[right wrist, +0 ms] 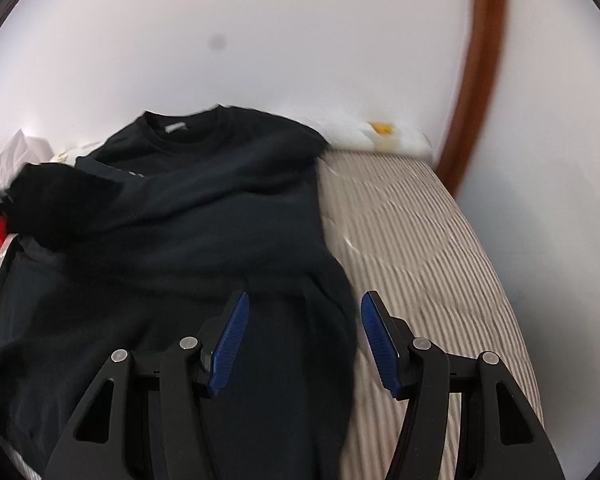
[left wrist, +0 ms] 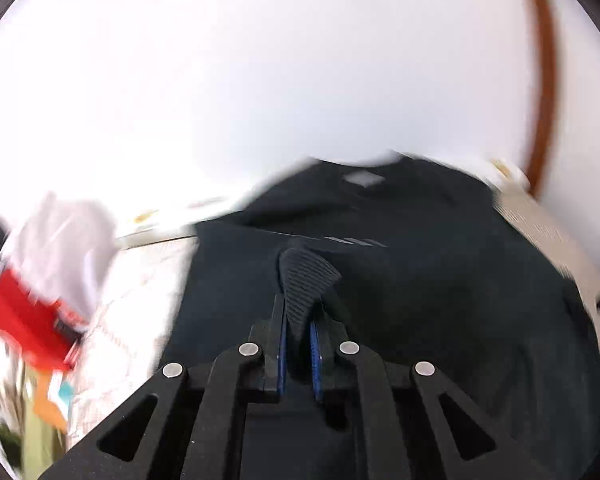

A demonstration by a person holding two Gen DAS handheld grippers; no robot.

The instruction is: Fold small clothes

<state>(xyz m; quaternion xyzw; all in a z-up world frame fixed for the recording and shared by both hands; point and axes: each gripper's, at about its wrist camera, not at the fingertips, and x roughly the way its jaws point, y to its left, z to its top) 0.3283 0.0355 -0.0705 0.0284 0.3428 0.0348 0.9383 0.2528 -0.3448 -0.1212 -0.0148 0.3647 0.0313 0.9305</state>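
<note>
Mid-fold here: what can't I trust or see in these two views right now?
- Left wrist: motion blur smears the clutter at left; items unidentifiable.
- Left wrist: left gripper is shut on the shirt; which part is unclear.
- Right wrist: shirt's lower hem hidden behind the open right gripper.

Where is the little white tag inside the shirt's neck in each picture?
Left wrist view: the white tag sits a little above the middle, at the far end of the dark shirt.
Right wrist view: the tag sits upper left, inside the collar.
Shared landmark: the brown curved strip on the wall, at right.
</note>
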